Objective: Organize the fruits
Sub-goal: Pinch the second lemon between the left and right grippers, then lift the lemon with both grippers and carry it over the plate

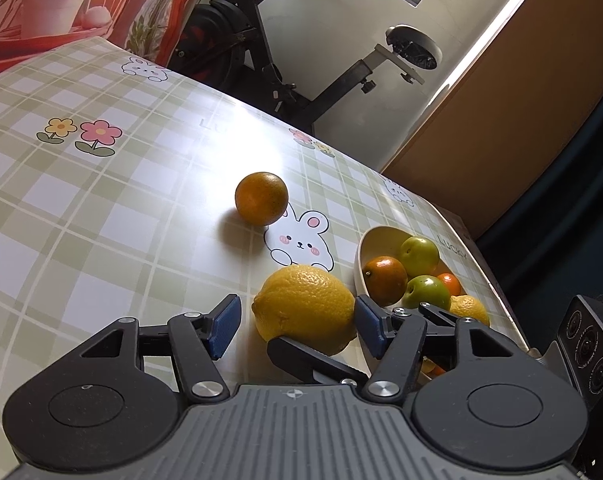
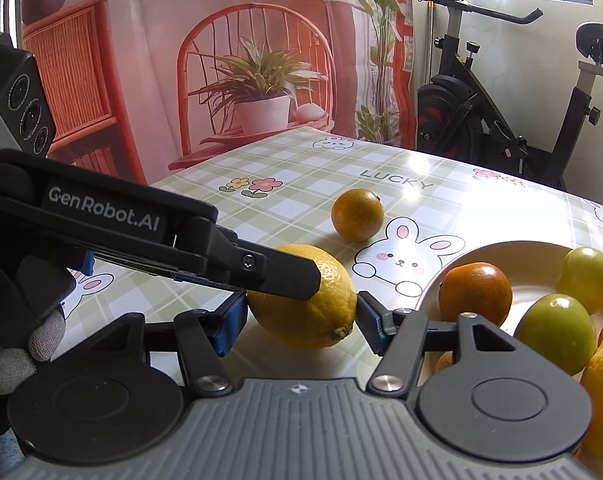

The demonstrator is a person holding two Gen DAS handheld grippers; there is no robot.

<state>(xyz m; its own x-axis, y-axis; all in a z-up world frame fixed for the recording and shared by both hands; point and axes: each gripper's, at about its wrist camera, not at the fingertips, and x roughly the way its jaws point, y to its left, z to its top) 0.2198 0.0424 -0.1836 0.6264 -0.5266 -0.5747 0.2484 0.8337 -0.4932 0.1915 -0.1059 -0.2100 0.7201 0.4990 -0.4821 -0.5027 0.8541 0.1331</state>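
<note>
Here, in the left wrist view, the left gripper (image 1: 297,326) is wide open around the lemon (image 1: 305,306), which lies on the table (image 1: 101,220) just beside the bowl (image 1: 365,248); its right pad touches the lemon, its left pad stands apart. In the right wrist view, the right gripper (image 2: 301,326) has both pads against the lemon's (image 2: 301,300) ends, along its long axis, so it seems to grip it. The bowl (image 2: 497,252) at the right holds oranges, green fruits and a lemon, and one orange (image 2: 357,214) lies farther on the table.
</note>
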